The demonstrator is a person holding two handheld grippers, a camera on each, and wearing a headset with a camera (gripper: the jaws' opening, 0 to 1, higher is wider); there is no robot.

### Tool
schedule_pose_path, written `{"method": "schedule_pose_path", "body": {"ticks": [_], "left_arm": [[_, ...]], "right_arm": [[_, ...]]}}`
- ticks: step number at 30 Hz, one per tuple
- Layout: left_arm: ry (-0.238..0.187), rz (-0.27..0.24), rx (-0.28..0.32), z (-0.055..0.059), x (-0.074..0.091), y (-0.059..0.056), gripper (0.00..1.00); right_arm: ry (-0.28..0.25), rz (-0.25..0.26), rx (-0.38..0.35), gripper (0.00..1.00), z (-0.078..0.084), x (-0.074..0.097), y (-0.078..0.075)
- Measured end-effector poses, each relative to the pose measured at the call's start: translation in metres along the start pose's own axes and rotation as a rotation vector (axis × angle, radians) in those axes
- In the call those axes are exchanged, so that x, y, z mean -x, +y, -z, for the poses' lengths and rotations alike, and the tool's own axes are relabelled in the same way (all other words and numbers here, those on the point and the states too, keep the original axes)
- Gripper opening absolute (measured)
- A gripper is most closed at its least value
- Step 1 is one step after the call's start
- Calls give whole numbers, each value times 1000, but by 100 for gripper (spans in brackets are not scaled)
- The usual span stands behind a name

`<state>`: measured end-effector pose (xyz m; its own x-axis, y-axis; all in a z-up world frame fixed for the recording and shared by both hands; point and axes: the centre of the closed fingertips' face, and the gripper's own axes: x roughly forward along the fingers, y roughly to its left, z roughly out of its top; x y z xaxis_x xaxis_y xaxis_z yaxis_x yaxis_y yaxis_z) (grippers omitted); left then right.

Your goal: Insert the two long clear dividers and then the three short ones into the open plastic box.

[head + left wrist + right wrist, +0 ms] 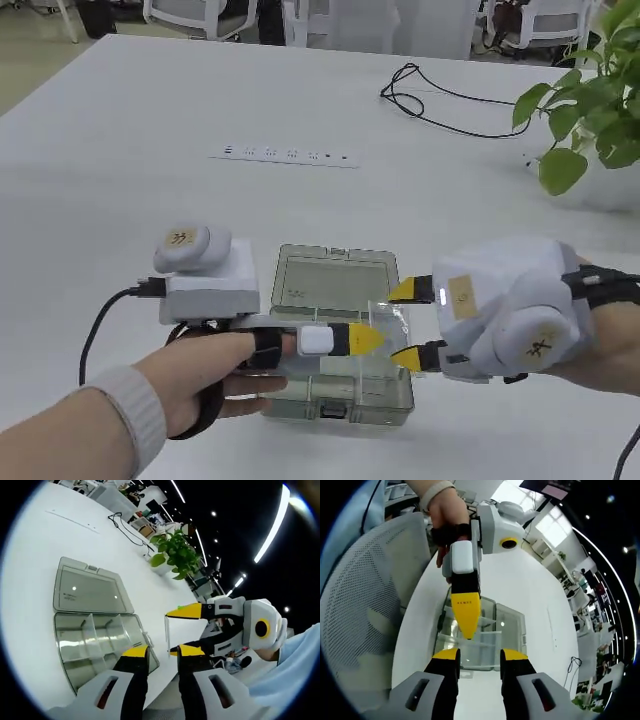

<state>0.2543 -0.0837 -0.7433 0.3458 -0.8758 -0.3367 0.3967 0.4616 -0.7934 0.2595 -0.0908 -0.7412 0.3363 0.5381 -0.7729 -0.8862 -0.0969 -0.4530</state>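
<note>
The clear plastic box (340, 398) lies open near the table's front edge, its lid (335, 280) flat behind it. Clear dividers stand inside the box (75, 672). My left gripper (378, 340) reaches in from the left over the box, jaws nearly together on the edge of a short clear divider (392, 312) held upright above the box's right end. My right gripper (391, 325) faces it from the right, open, one yellow tip near each end of the divider (485, 641). In the left gripper view the divider (166, 627) runs into my left gripper (161, 651).
A white power strip (285, 155) lies mid-table. A black cable (430, 95) loops at the far right, beside a green plant (590, 100). Office chairs stand beyond the table's far edge, and a mesh chair (375, 590) stands at the near side.
</note>
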Motion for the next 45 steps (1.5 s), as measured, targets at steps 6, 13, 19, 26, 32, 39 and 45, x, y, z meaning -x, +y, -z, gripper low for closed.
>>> {"method": "schedule_pose_path", "body": {"ticks": [6, 13, 19, 26, 32, 39, 45], "left_arm": [[-19, -3, 28, 0, 0, -1, 14], [-19, 21, 50, 1, 1, -5, 0], [-9, 34, 72, 3, 3, -7, 0], [-2, 51, 50, 5, 6, -8, 0], [-3, 65, 18, 7, 7, -11, 0], [43, 95, -137, 12, 10, -14, 0], [88, 114, -253, 18, 15, -14, 0]], "right_arm": [[1, -5, 14, 32, -7, -3, 2], [-12, -19, -3, 32, -14, -4, 5], [-14, -23, 6, 32, -18, -3, 6], [-24, -27, 38, 33, -21, -1, 8], [-71, -61, -19, 52, -25, 0, 6], [-146, -172, -202, 45, -32, 17, -9], [-175, -314, -276, 36, -36, 26, -4]]}}
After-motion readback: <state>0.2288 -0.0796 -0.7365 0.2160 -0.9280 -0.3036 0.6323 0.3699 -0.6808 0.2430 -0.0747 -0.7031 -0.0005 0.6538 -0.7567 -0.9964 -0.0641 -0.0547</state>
